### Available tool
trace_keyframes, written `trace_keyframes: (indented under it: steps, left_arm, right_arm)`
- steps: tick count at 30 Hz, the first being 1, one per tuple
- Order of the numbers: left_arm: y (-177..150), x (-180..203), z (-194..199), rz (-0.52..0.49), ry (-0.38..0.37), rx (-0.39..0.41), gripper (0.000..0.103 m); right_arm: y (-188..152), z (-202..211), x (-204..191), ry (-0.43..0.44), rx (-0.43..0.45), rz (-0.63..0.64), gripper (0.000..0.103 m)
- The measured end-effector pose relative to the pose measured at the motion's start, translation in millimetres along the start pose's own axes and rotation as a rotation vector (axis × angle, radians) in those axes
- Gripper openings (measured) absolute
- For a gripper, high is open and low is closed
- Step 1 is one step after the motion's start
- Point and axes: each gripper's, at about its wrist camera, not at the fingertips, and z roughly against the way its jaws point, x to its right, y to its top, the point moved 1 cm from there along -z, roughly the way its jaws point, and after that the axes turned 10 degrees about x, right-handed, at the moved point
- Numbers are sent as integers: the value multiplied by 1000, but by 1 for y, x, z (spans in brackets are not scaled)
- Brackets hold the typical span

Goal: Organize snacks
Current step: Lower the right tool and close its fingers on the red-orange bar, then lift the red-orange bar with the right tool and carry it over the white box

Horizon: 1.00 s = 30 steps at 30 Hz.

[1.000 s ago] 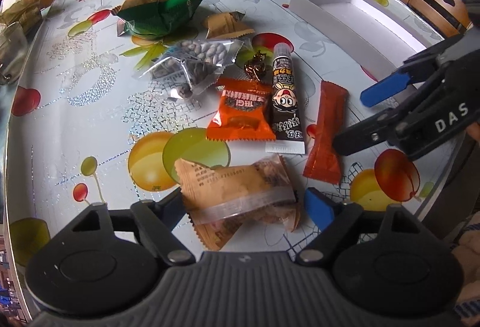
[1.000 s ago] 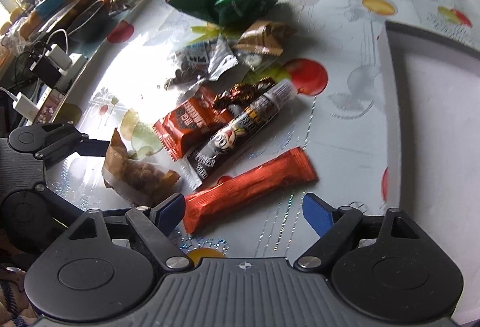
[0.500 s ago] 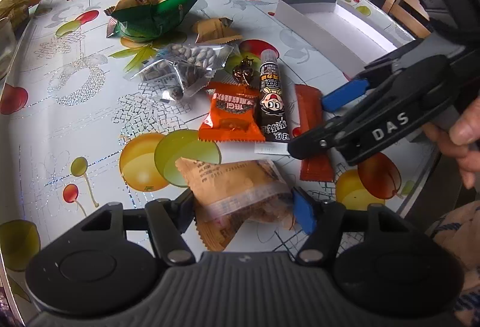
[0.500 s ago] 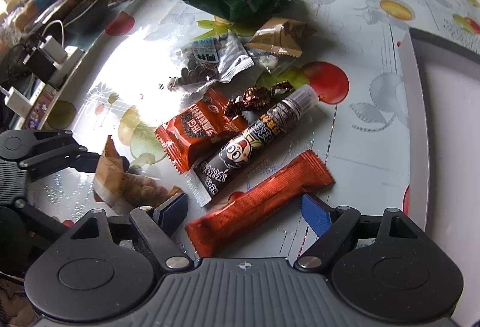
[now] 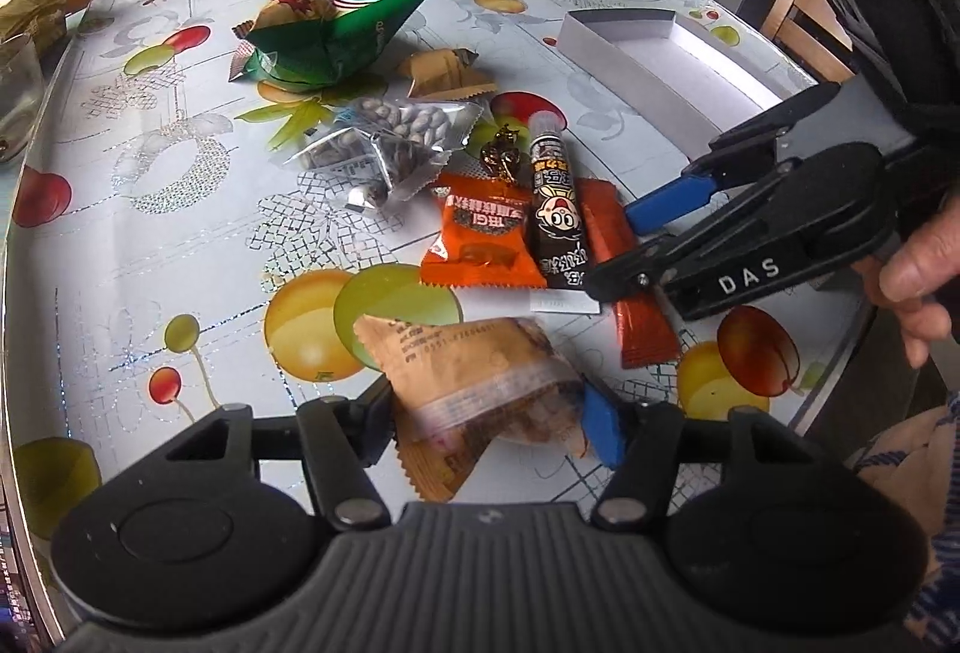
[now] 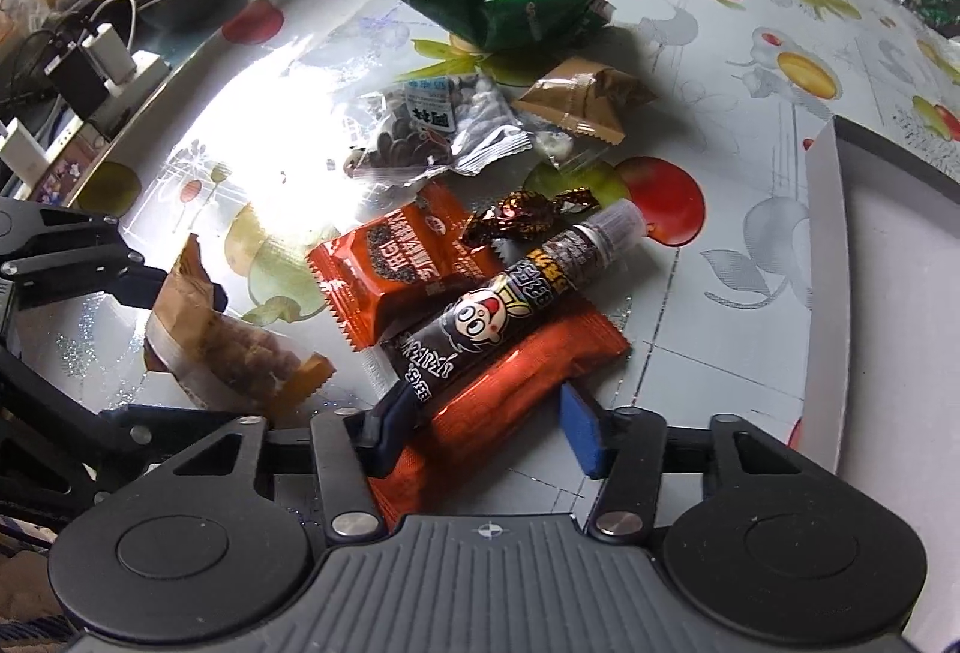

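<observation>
A: Start at the left. What has the left hand-held gripper (image 5: 486,419) got?

B: Its jaws have just been closing, and a brown snack packet with a clear band (image 5: 474,383) lies between them on the counter (image 5: 150,233). Both pads look to be against the packet's sides, so I read it as clamped on that packet.

A: And past it, toward the middle?

B: A green chip bag (image 5: 336,32) far back, a small tan packet (image 5: 447,71) beside it, then a clear bag of dark seeds (image 5: 390,143). Nearer sit a twisted brown candy (image 5: 504,158), an orange square packet (image 5: 480,245) and a dark tube with a cartoon face (image 5: 555,209), the tube just beside the orange packet.

A: The right side?

B: A long red-orange bar (image 6: 510,389) lies partly under the tube's end. The right hand-held gripper (image 6: 480,431) has the bar between its jaws, which have just been closing. The left pad touches the bar's edge and the tube's tail; the blue right pad (image 6: 582,437) stands a little off the wrapper, so the jaws are still apart and do not yet grip.

A: Anything beyond that?

B: A white tray (image 5: 654,59) at the right of the counter, near the bar, and a person's fingers (image 5: 918,263) on the right gripper's handle.
</observation>
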Motion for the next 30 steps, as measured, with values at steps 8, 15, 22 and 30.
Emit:
trace_keyframes:
  steps: [8,15,22,30]
  left_arm:
    - [1,-1,2,-12,1,13,61]
    - [1,0,4,-21,6,18,61]
    - [1,-1,7,-24,15,20,61]
    - [1,-1,6,-34,15,22,61]
  right_arm:
    - [-4,3,6,-13,1,-14,30]
    - [-5,6,6,-26,4,-9,25]
    - [-4,8,4,-33,3,26,23]
    - [-5,4,3,-64,-25,30,33]
